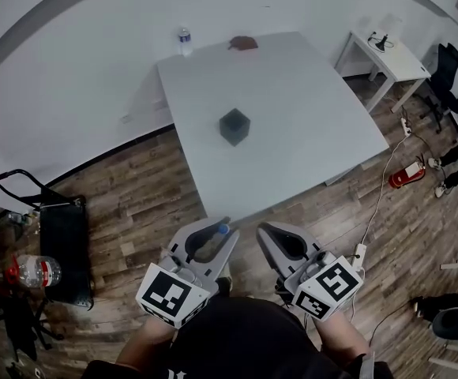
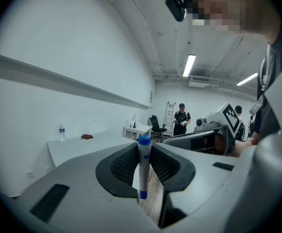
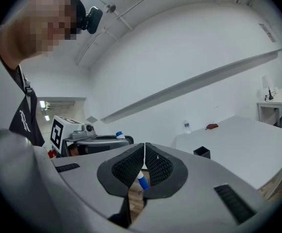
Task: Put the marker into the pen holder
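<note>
The black cube-shaped pen holder (image 1: 234, 126) stands upright near the middle of the white table (image 1: 308, 133); it also shows in the right gripper view as the pen holder (image 3: 202, 152). My left gripper (image 1: 213, 239) (image 2: 143, 155) is shut on a white marker (image 2: 144, 169) with a blue cap (image 1: 222, 230), held upright between the pads. My right gripper (image 1: 280, 243) (image 3: 144, 155) sits beside it, its jaws pressed together with nothing between them. Both hang over the wood floor, short of the table's near edge. The marker's lower end (image 3: 141, 181) shows below the right jaws.
A water bottle (image 1: 183, 39) and a reddish-brown object (image 1: 243, 43) sit at the table's far edge. A small white side table (image 1: 387, 58) and office chairs stand at the right, a red fire extinguisher (image 1: 405, 176) on the floor, a black cart (image 1: 61, 243) at the left. People (image 2: 182, 119) stand far off.
</note>
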`<control>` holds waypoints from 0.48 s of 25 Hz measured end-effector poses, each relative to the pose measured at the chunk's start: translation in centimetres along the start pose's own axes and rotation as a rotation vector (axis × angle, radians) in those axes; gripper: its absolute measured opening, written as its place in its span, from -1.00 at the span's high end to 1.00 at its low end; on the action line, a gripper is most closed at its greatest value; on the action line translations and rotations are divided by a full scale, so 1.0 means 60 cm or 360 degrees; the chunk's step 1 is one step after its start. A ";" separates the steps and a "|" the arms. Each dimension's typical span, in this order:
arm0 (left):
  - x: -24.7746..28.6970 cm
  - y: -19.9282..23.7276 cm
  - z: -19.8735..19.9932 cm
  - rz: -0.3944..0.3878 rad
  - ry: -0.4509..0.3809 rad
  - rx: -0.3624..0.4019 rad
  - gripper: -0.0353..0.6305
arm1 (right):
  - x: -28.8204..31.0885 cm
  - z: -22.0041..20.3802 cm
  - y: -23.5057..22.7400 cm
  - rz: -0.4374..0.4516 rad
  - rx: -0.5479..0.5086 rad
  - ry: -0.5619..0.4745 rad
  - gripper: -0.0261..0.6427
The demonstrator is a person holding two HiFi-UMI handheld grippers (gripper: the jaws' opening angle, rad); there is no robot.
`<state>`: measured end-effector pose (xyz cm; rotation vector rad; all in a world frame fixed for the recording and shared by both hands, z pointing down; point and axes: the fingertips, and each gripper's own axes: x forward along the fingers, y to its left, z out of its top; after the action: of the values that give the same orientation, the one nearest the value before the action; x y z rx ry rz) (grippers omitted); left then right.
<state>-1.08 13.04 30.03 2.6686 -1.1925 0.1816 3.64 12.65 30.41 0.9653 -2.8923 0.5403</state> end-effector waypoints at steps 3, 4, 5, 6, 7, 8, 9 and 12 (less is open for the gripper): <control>0.021 0.047 0.007 -0.0031 0.0003 0.0006 0.68 | 0.042 0.014 -0.021 -0.0037 0.0002 -0.0007 0.87; 0.027 0.062 0.009 -0.0041 0.0002 0.0008 0.68 | 0.056 0.018 -0.027 -0.0049 0.0000 -0.0008 0.87; 0.033 0.076 0.011 -0.0053 0.0002 0.0008 0.68 | 0.069 0.022 -0.033 -0.0062 -0.0002 -0.0010 0.87; 0.039 0.090 0.013 -0.0063 0.0001 0.0009 0.68 | 0.082 0.026 -0.038 -0.0074 -0.0005 -0.0014 0.87; 0.044 0.104 0.015 -0.0071 -0.0002 0.0008 0.68 | 0.095 0.032 -0.043 -0.0085 -0.0009 -0.0019 0.87; 0.048 0.117 0.019 -0.0074 -0.0005 0.0005 0.68 | 0.106 0.037 -0.046 -0.0094 -0.0013 -0.0025 0.87; 0.053 0.129 0.022 -0.0076 -0.0007 0.0003 0.68 | 0.115 0.042 -0.050 -0.0100 -0.0018 -0.0029 0.87; 0.067 0.150 0.029 -0.0097 -0.0010 0.0015 0.68 | 0.131 0.052 -0.059 -0.0123 -0.0025 -0.0031 0.87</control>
<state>-5.07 3.85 30.40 2.7113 -1.1132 0.1695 -0.40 4.42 29.79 1.0812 -2.8572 0.5051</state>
